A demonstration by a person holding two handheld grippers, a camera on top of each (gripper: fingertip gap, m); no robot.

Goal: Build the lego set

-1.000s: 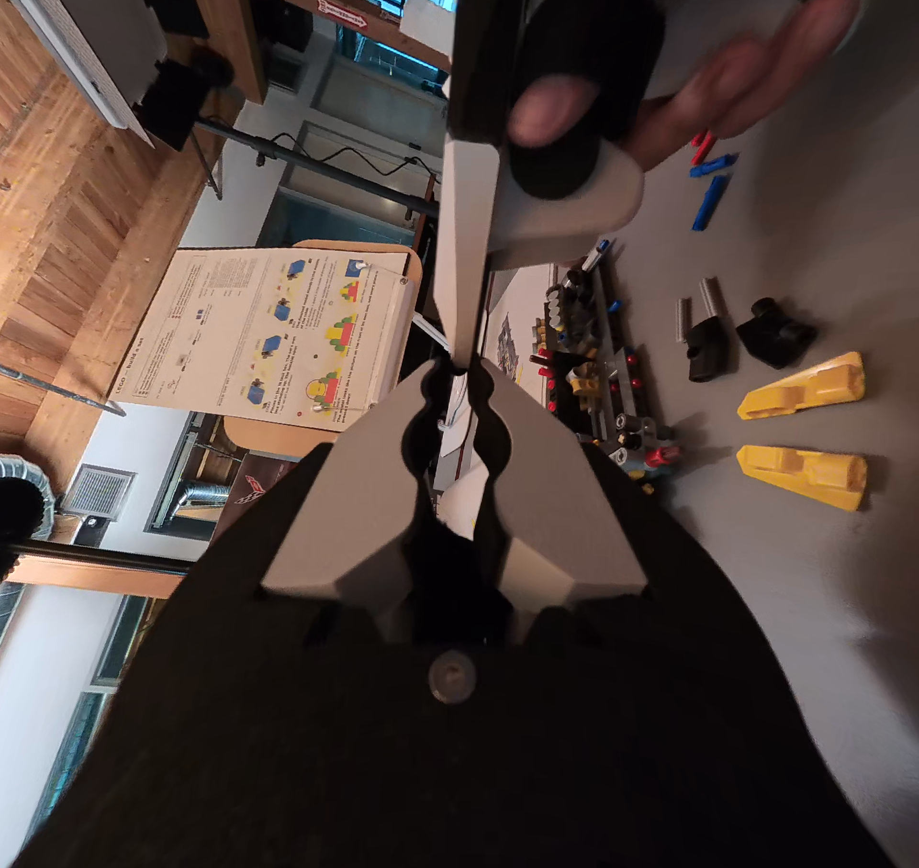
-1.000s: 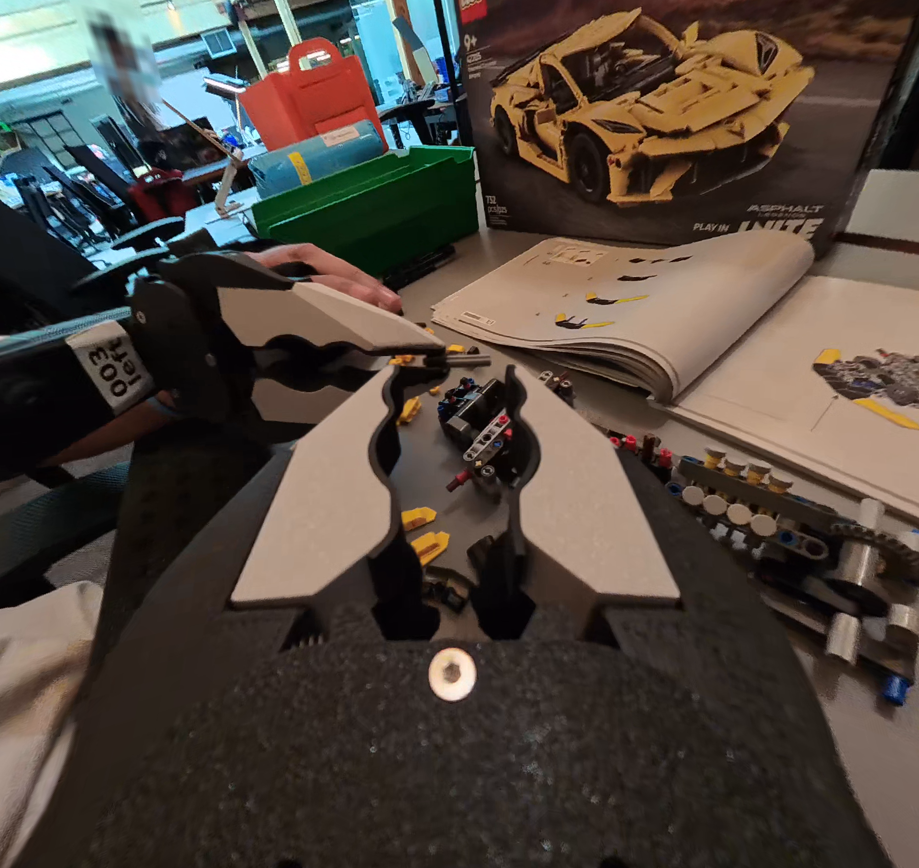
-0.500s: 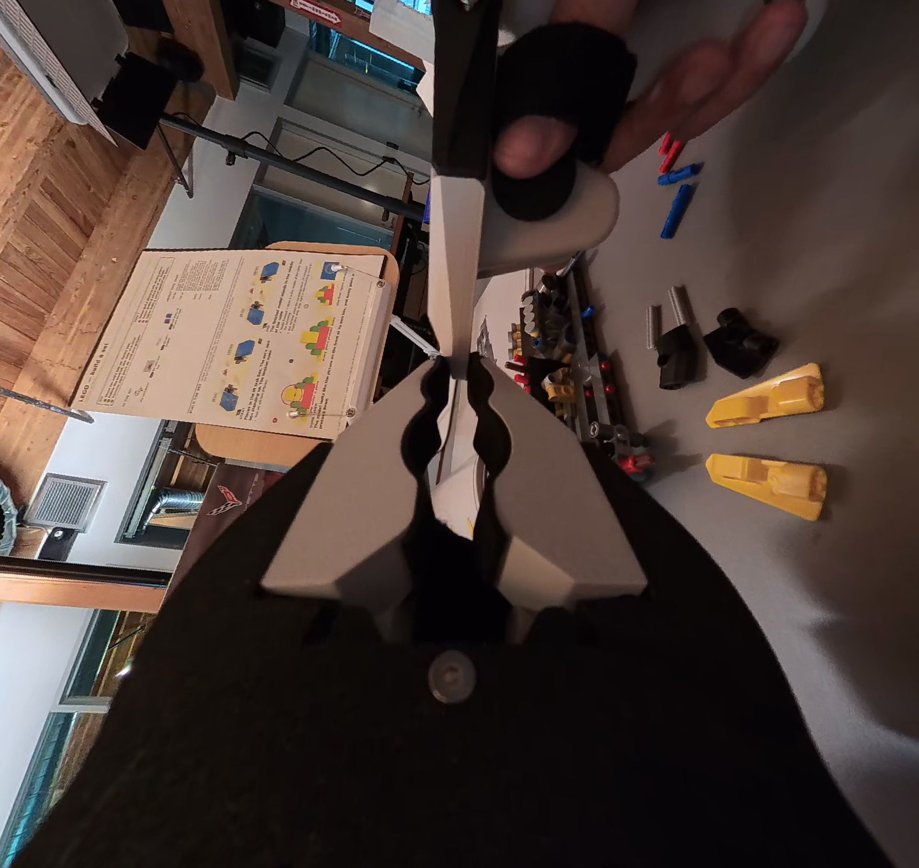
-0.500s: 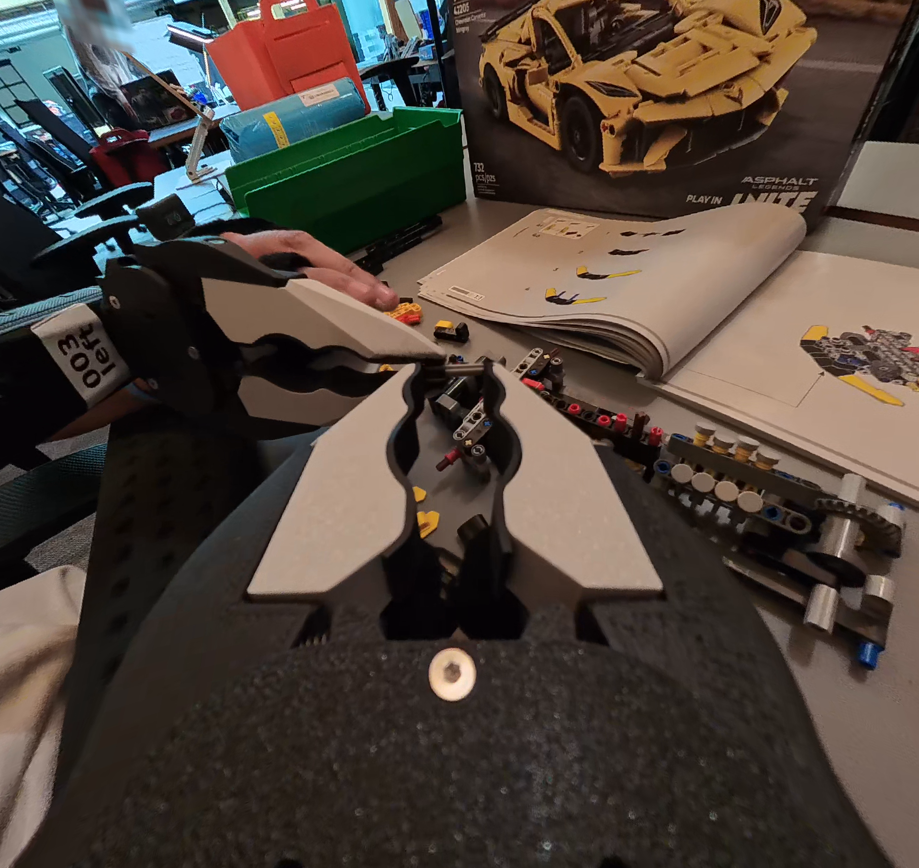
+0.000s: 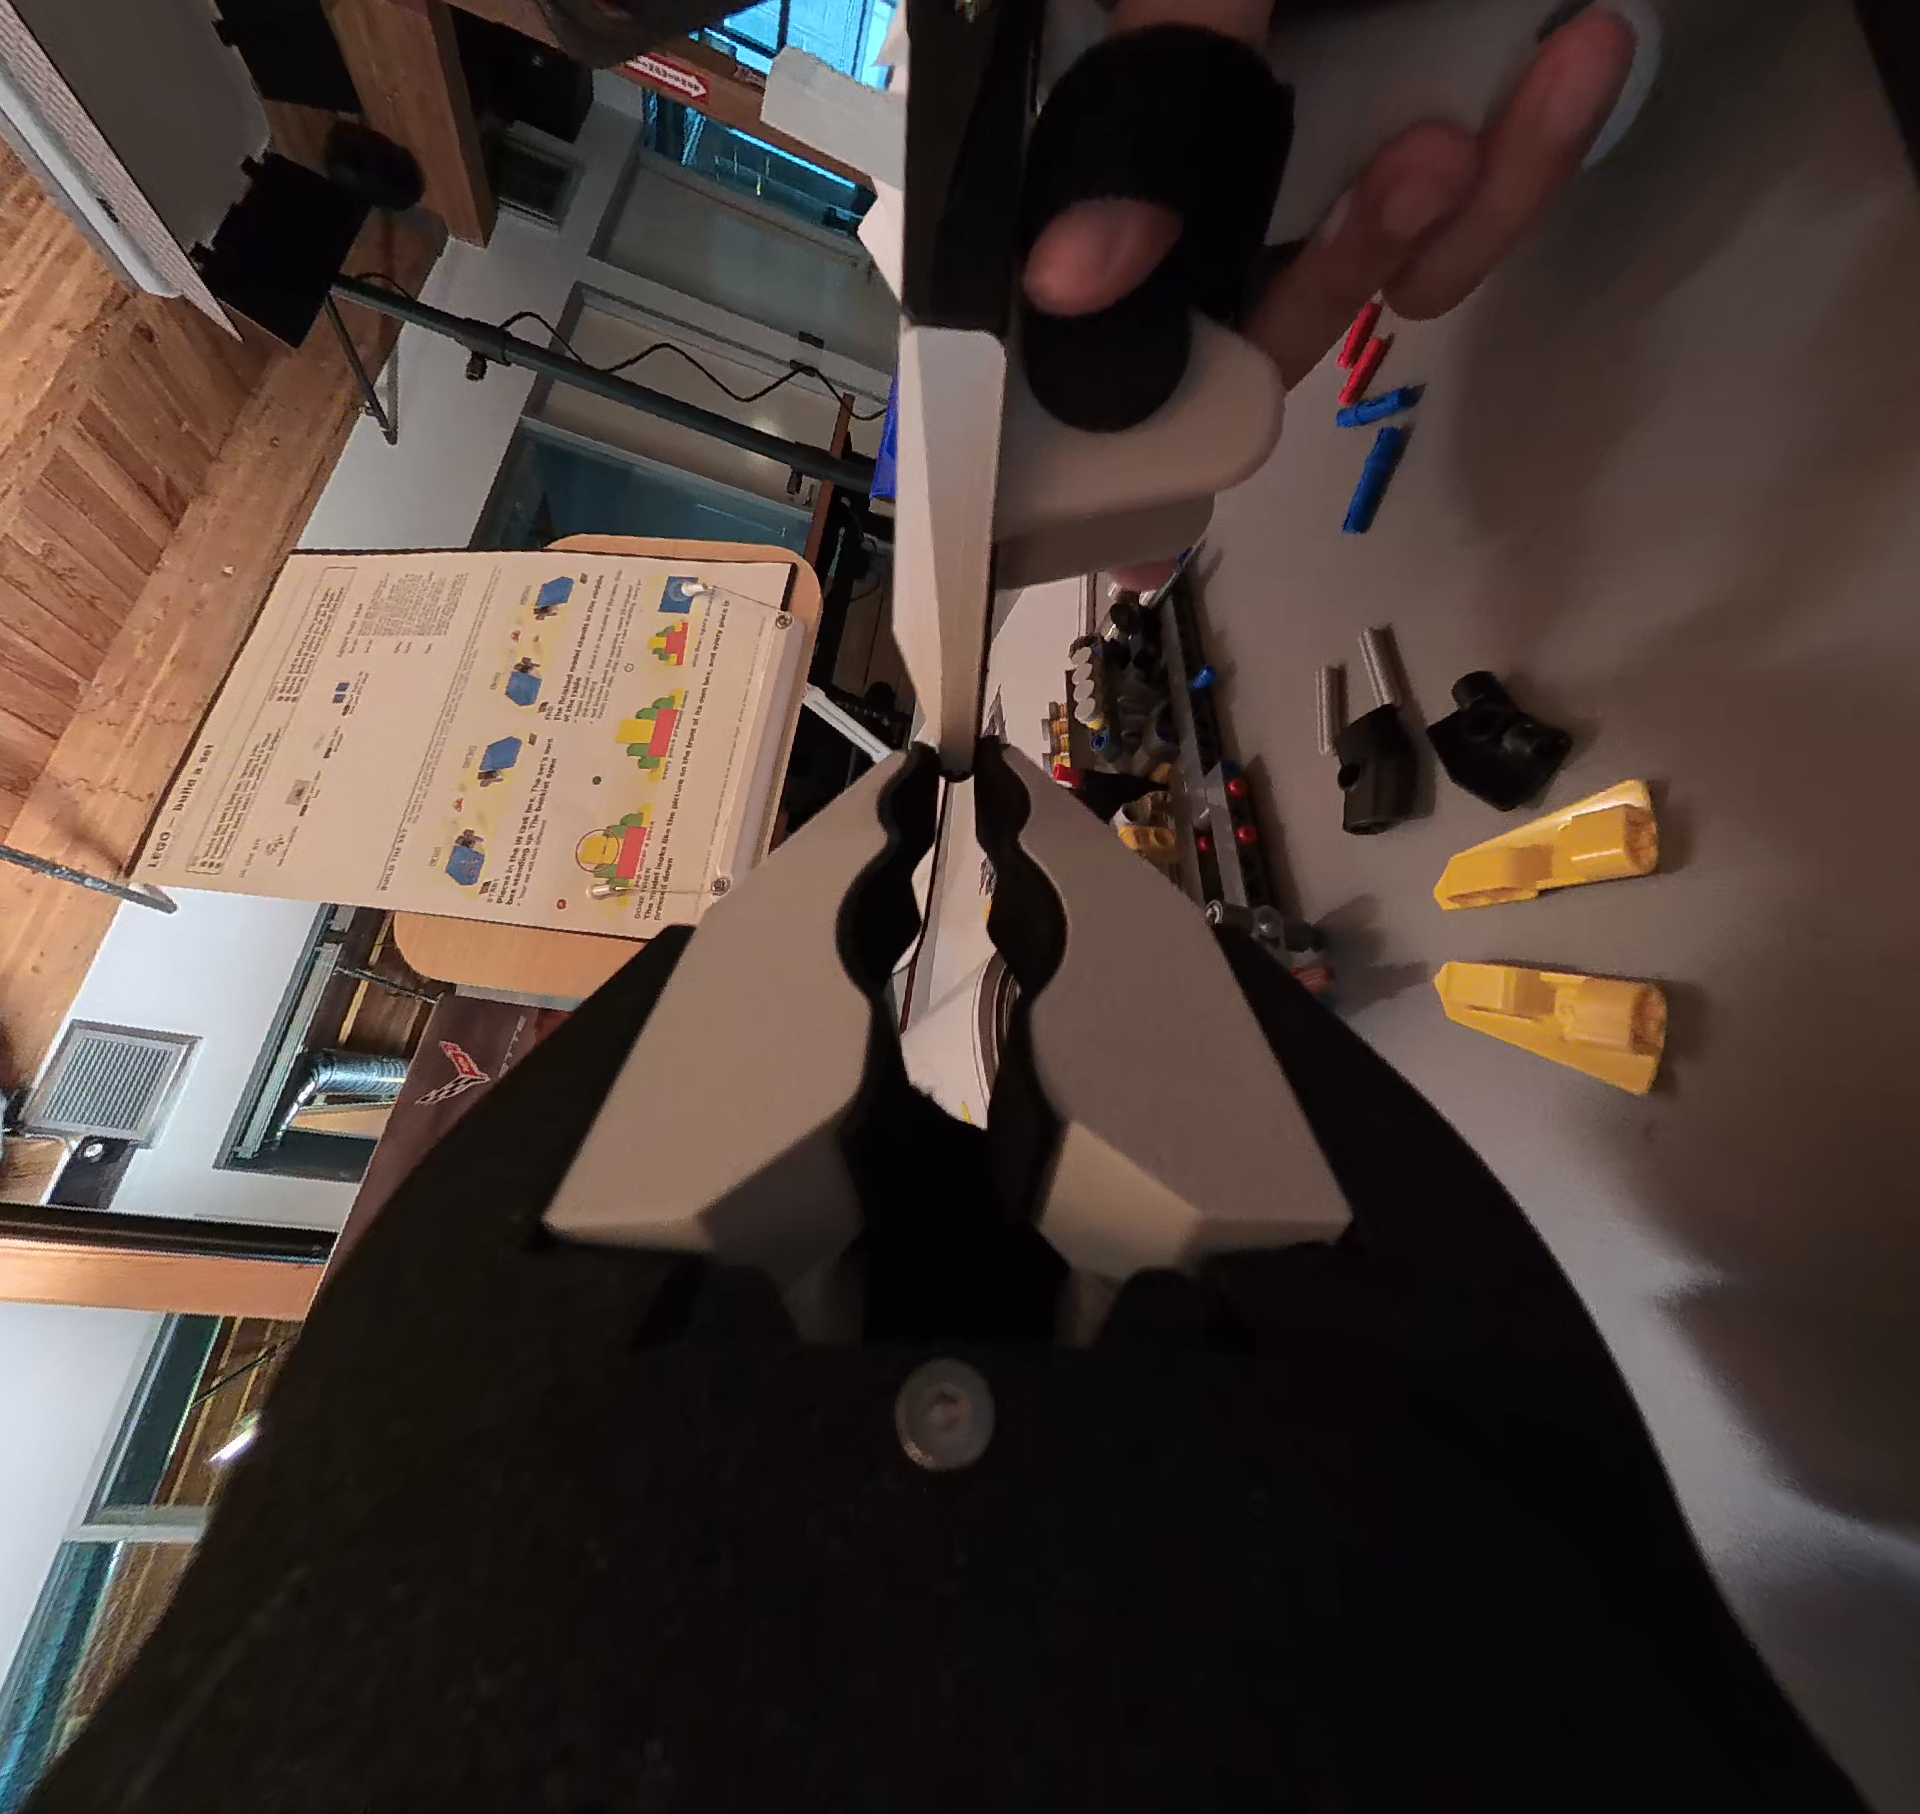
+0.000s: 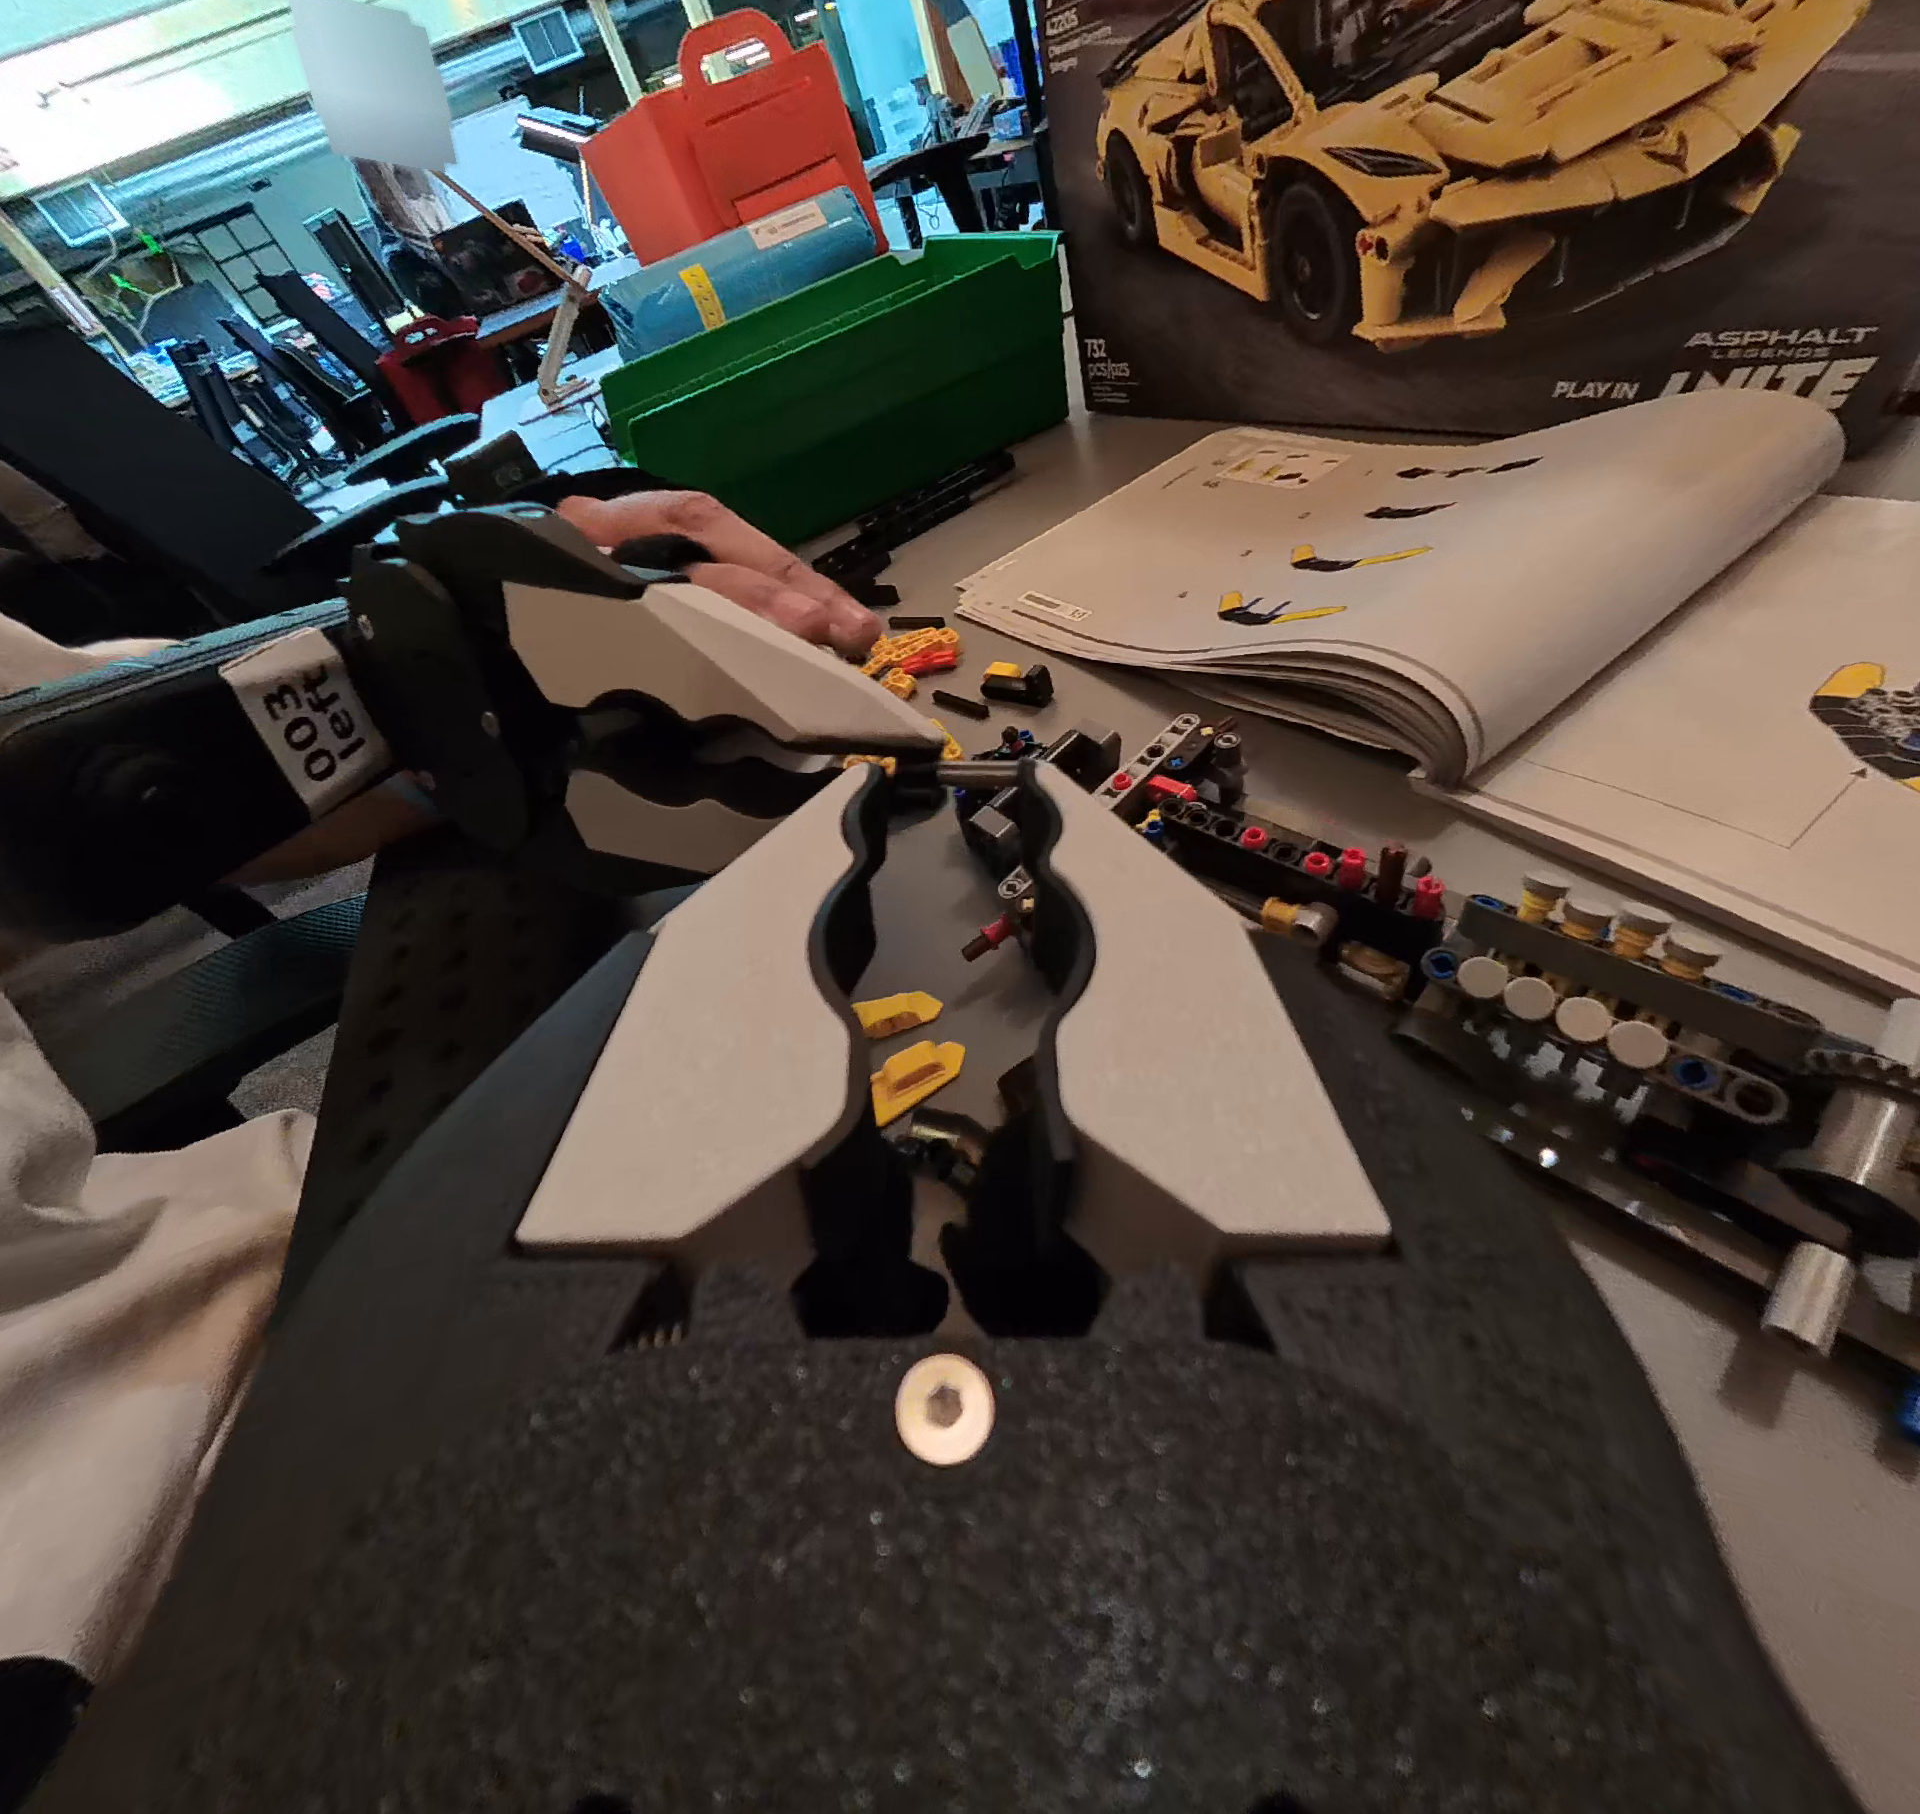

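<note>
Grey counter (image 6: 1714, 1473) carries my work: beyond my right tongs (image 6: 951, 777) sits the open instruction booklet (image 6: 1455, 580), the long chassis assembly (image 6: 1558, 1026) right. Both tongs pinch one short black axle (image 6: 977, 773); left tongs (image 6: 914, 748) closed.

Things behind the table, not for building

A green bin (image 6: 842, 382) stands near an orange bag (image 6: 727, 154) and a blue roll (image 6: 743, 268); office chairs (image 6: 239, 414) are further back, a poster (image 5: 468, 736) on a board.
</note>
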